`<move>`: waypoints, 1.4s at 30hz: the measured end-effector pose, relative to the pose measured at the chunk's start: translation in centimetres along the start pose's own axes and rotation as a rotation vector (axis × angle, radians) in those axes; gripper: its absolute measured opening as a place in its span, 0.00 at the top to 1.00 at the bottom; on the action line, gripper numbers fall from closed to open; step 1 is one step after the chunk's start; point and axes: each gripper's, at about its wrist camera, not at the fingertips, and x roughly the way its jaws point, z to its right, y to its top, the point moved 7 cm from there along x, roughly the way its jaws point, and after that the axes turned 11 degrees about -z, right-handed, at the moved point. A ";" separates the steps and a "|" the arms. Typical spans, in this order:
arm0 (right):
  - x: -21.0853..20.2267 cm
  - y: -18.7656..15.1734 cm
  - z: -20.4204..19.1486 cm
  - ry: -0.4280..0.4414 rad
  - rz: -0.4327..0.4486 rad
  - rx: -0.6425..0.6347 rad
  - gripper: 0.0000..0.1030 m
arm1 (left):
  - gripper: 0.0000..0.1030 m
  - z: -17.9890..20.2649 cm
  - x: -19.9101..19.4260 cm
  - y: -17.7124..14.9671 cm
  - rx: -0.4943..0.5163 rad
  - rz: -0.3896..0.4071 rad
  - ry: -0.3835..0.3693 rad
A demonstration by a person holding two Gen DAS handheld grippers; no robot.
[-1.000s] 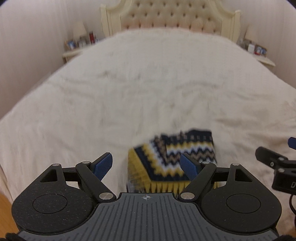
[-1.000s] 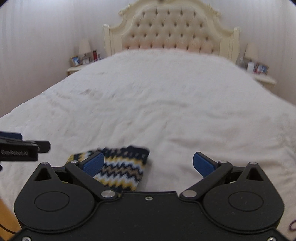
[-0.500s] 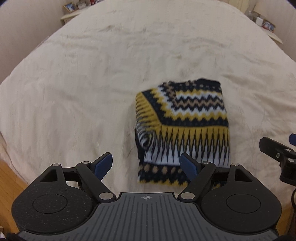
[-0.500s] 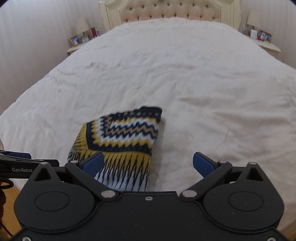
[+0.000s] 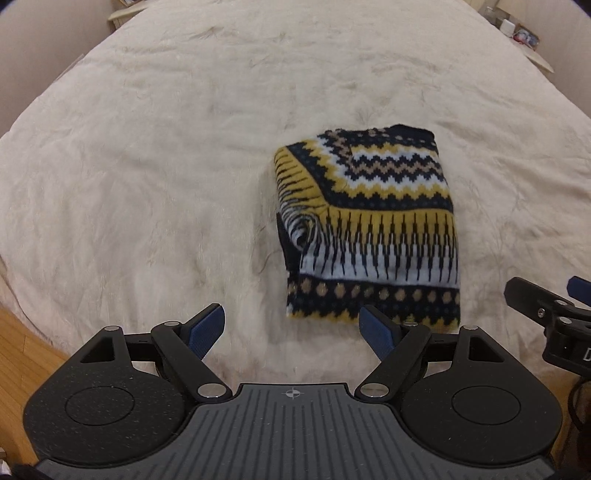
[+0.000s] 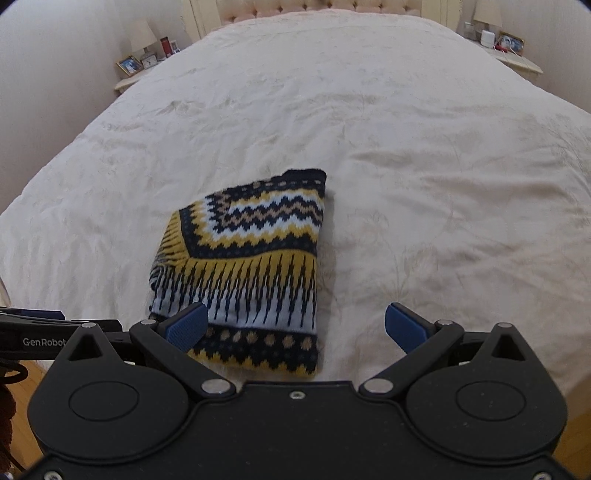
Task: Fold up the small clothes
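Observation:
A small knitted garment (image 5: 369, 229) with navy, yellow and white zigzag bands lies folded into a rough rectangle on the cream bedspread (image 5: 147, 166). It also shows in the right wrist view (image 6: 247, 269). My left gripper (image 5: 293, 328) is open and empty, above the bed just in front of the garment's near edge. My right gripper (image 6: 295, 326) is open and empty, its left finger (image 6: 186, 326) over the garment's near left corner. The right gripper's tip shows at the right edge of the left wrist view (image 5: 546, 314).
The bedspread (image 6: 424, 147) stretches to a tufted headboard (image 6: 317, 5). Nightstands with lamps and photo frames stand at the back left (image 6: 144, 62) and back right (image 6: 506, 44). Wooden floor (image 5: 22, 350) shows by the bed's near left edge.
Both grippers have risen and tilted down, so the garment has moved from the bottom of each view towards the middle. The garment lies still on the bed. Both grippers stay open.

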 end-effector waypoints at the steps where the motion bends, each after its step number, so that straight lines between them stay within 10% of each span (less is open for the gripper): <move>1: 0.0 -0.2 -0.1 -0.005 -0.005 0.002 0.02 | 0.23 -0.1 0.0 -0.2 0.001 -0.003 0.001; 42: -0.1 -2.5 0.8 -0.023 -0.062 0.088 0.02 | 0.23 -0.5 0.4 -1.9 0.003 -0.031 -0.011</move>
